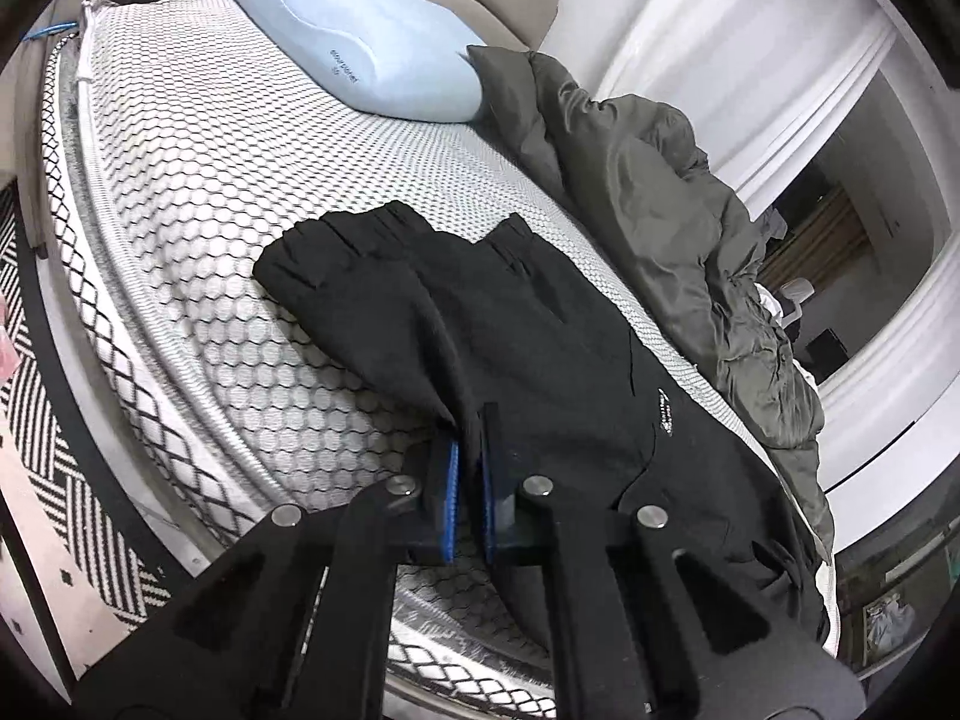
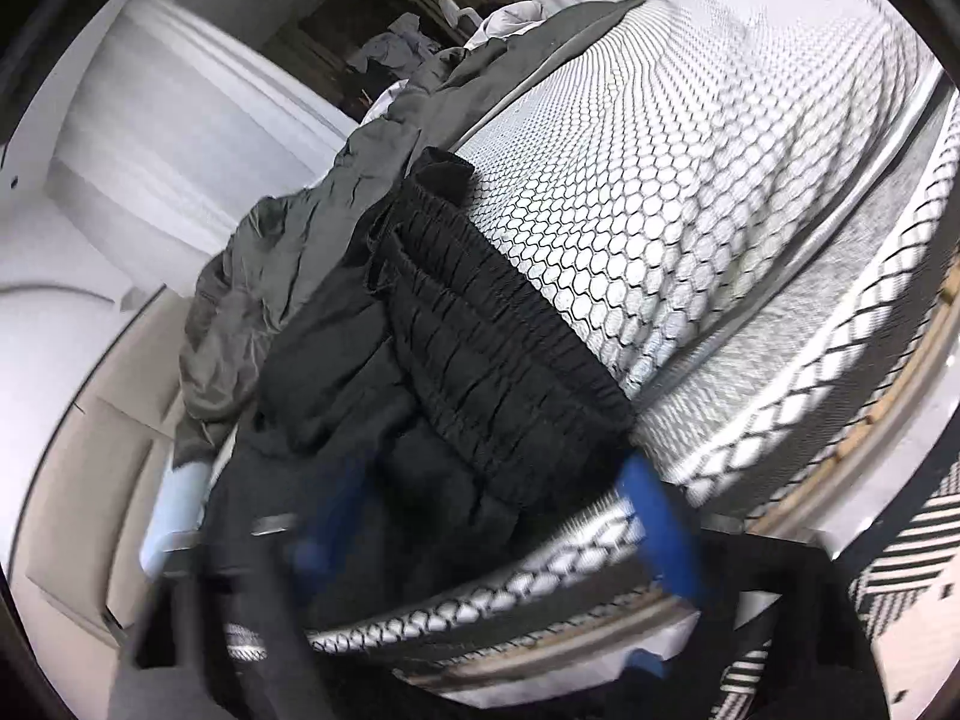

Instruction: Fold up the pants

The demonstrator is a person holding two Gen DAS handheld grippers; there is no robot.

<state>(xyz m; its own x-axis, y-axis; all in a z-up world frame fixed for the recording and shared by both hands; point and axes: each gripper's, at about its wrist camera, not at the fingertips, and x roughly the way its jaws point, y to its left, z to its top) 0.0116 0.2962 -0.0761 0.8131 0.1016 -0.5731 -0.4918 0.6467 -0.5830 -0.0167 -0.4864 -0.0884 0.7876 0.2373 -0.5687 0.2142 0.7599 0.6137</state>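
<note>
Pants (image 1: 540,348) lie flat on the bed's mattress (image 1: 198,192), black on the white honeycomb cover, and we hold one tool at each end of them. Our left tool (image 1: 471,468) sits at the near edge of the pants, about the middle of a leg, and its two blue pads (image 1: 451,480) are pinched together on a fold of the black cloth. From that tool the pants run away from us in a long line, with the two leg ends at the far side, toward the light blue pillow (image 1: 360,42). To the right of the pants lies a bunched grey blanket (image 1: 648,180), touching their edge. In the right wrist view the picture is blurred. Our right tool (image 2: 480,516) has its blue pads (image 2: 654,516) standing apart, with the gathered waistband (image 2: 498,360) just ahead of them and dark cloth lying between them. We cannot see the pads pressing on it, so we think this end is not gripped yet. The waistband end is nearest the right tool, and the leg side is nearest the left. We think the fold must go along the long line, bringing one end over to the other, so both tools need a firm hold first.
</note>
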